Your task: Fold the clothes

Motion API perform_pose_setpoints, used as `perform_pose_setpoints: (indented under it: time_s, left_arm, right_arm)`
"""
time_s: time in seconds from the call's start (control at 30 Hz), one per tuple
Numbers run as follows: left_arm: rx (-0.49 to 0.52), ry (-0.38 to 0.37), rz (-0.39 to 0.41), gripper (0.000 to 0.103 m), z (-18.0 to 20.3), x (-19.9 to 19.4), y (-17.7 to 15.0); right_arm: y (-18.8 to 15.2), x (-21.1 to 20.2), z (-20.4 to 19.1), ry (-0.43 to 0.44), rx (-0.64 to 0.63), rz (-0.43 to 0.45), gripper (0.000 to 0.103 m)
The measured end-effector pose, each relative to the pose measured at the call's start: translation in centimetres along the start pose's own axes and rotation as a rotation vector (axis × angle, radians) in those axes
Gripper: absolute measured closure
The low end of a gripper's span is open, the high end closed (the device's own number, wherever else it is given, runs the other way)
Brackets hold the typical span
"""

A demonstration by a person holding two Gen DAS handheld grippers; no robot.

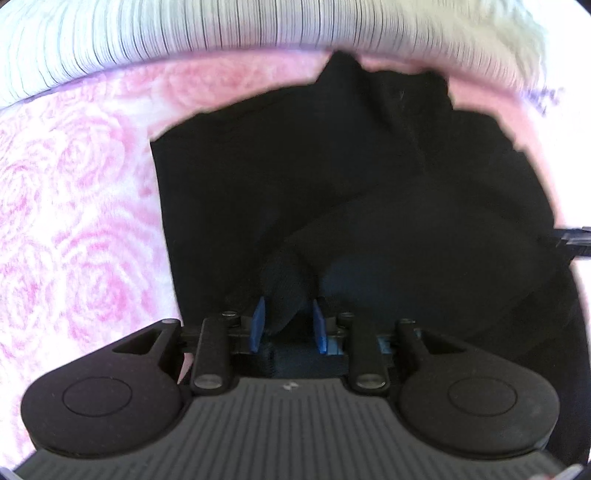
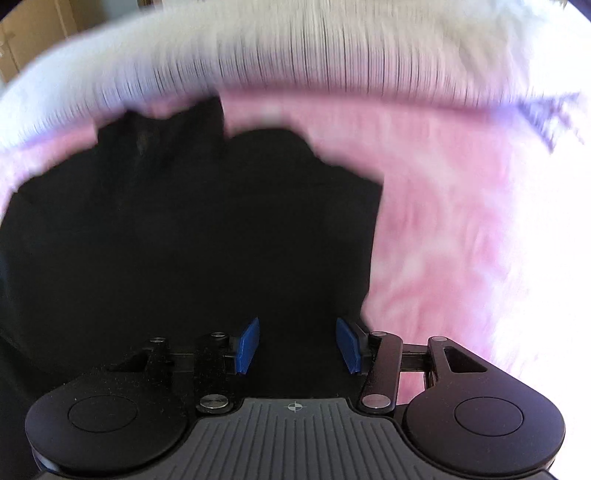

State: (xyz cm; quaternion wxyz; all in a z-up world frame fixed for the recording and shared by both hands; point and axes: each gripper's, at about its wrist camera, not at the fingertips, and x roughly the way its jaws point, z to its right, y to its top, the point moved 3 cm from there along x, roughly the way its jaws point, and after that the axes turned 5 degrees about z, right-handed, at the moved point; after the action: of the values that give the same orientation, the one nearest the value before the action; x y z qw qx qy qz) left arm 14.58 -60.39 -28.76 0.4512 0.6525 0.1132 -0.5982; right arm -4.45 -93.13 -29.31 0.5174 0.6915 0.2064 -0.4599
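Your left tongs [image 1: 288, 325] are pinched on a bunched fold of the black, soft knit garment [image 1: 332, 177]: a tongue of dark cloth stands between the two blue pads, and both pads look to be pressing on it. Your right tongs [image 2: 297, 345] stand about half open over the same black garment [image 2: 184, 229]; dark cloth fills the gap behind the pads, but neither pad shows as pressing on it, so treat that side as not yet gripping.

The garment lies on the pink rose-patterned bedspread [image 1: 74, 184], stretching away from both tongs toward the white, thin-striped fabric [image 1: 184, 33] at the far edge of the bed. Its long axis seems to run away from you, with an uneven far end of points and lumps, possibly a collar or sleeve; it is too dark to tell which.

From the left tongs, the straight left edge of the garment is just to the left, with open bedspread beyond it. From the right tongs, the right edge drops just beside the right pad, and bare bedspread [image 2: 461, 240] opens widely past it. The right view is blurred by motion.

My reading: the right tongs sit nearest that right edge, so the matching pinch belongs there before you carry a fold away from you.
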Motion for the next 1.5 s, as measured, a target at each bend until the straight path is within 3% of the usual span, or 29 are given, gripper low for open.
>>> perform_pose_setpoints:
  time_s: [0.13, 0.27, 0.43, 0.6, 0.67, 0.7, 0.87, 1.07, 1.3, 1.5]
  left_arm:
    - [0.020, 0.016, -0.019, 0.079, 0.1, 0.8, 0.1]
    - [0.031, 0.033, -0.001, 0.079, 0.5, -1.2, -0.3]
    - [0.012, 0.026, 0.006, 0.074, 0.5, -6.3, -6.1]
    - [0.029, 0.013, -0.105, 0.073, 1.8, -7.7, -14.2]
    - [0.053, 0.023, -0.142, 0.072, 2.2, -7.7, -17.1]
    - [0.057, 0.029, -0.124, 0.072, 2.3, -8.2, -17.9]
    - [-0.005, 0.017, -0.162, 0.070, 2.0, -10.5, -20.1]
    - [0.117, -0.011, -0.196, 0.068, 3.8, -12.6, -24.2]
    - [0.171, -0.026, -0.220, 0.065, 5.0, -14.3, -27.7]
    - [0.174, -0.002, -0.219, 0.065, 6.8, -15.5, -29.5]
  right_arm:
    - [0.0, -0.6, -0.4, -0.018, -0.021, -0.012, 0.052]
    - [-1.3, -3.6, -1.4, -0.014, 0.005, -0.011, 0.052]
    - [-5.1, -7.5, -3.9, 0.022, -0.051, -0.042, 0.051]
    - [-10.8, -9.1, -5.9, 0.036, -0.085, -0.154, 0.050]
    - [-12.6, -9.3, -6.5, 0.025, -0.105, -0.191, 0.036]
    - [-13.6, -9.4, -6.8, 0.020, -0.115, -0.210, 0.033]
    - [-13.8, -11.5, -7.6, -0.015, -0.055, -0.262, 0.033]
    - [-15.9, -14.6, -10.0, -0.026, -0.044, -0.293, 0.033]
    - [-19.7, -17.2, -13.7, -0.030, -0.082, -0.374, 0.033]
    - [-21.9, -18.7, -14.5, -0.010, -0.162, -0.385, 0.033]
